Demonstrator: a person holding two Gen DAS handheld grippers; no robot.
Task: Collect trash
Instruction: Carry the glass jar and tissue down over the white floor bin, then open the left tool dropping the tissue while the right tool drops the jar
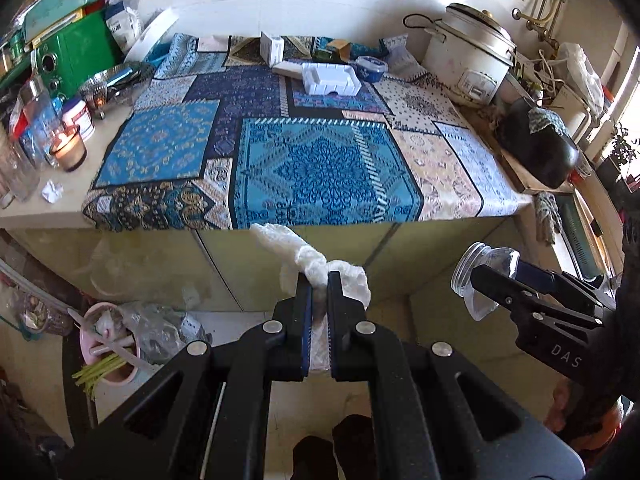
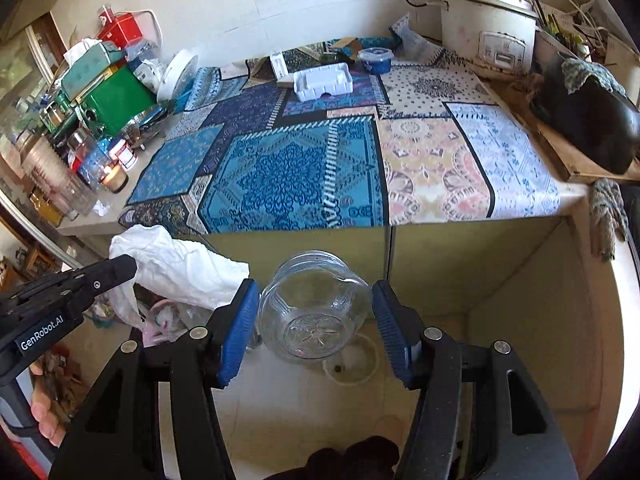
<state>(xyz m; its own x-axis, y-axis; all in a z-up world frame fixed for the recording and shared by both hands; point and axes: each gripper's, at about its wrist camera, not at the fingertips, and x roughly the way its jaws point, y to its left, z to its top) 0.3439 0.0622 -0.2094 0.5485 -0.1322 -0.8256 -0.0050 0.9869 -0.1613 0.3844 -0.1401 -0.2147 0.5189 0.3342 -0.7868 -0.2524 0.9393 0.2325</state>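
My right gripper point(image 2: 316, 320) pinched the slick jar point(image 2: 312, 312) by its sides, left gripper point(image 1: 319, 312) clamped a tissue point(image 1: 312, 264); I feared the jar slipping.

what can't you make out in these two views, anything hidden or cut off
- Left wrist view: the lower part of the crumpled white plastic bag is hidden between the left gripper jaws.
- Left wrist view: the contents of the pink bin on the floor are partly covered by clear plastic.
- Right wrist view: the clear glass jar held by the right gripper looks empty; its mouth faces away.
- Both views: print on the small white box is too small to read.
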